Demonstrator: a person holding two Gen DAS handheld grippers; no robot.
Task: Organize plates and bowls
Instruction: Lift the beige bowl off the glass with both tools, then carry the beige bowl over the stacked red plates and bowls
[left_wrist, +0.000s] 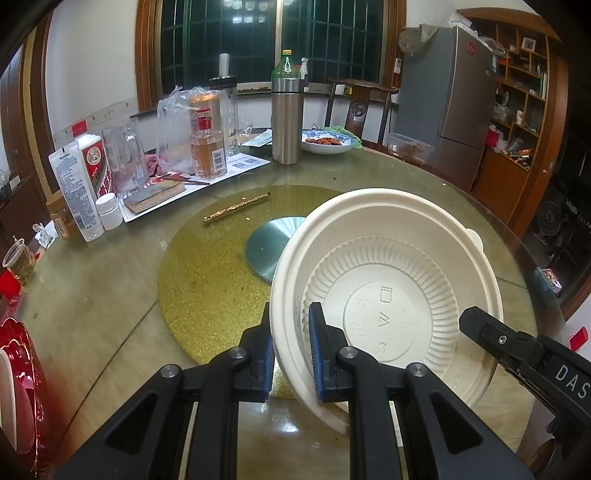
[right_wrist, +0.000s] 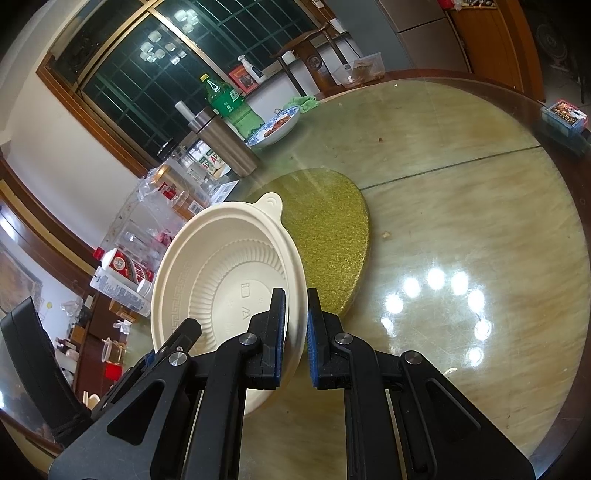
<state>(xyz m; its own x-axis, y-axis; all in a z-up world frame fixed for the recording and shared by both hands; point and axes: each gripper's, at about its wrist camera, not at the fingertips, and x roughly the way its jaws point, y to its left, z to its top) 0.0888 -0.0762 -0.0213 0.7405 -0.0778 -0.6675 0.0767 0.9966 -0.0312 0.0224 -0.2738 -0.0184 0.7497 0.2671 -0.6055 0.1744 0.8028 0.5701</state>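
Evidently light, thin and flexible, the cream bowl (left_wrist: 388, 280) hung tilted above the bench (left_wrist: 110, 280). Left gripper (left_wrist: 291, 343) and right gripper (right_wrist: 295, 332) fingers each pinched its rim on opposite sides. Rim looked the best hold.

Cream-white round plastic bowl (left_wrist: 388, 295), disposable type, shallow. Fluted ribbing rings the inner wall; flat base carries moulded symbols and faint lettering. A key-pattern band runs under the rim in the right wrist view (right_wrist: 229, 280). Small rounded pull tab juts from the rim on the far side. Bowl is empty, tilted up on edge with its open face toward the cameras, lifted above the table rather than lying flat. Rim pinched at two points, near-left and right.
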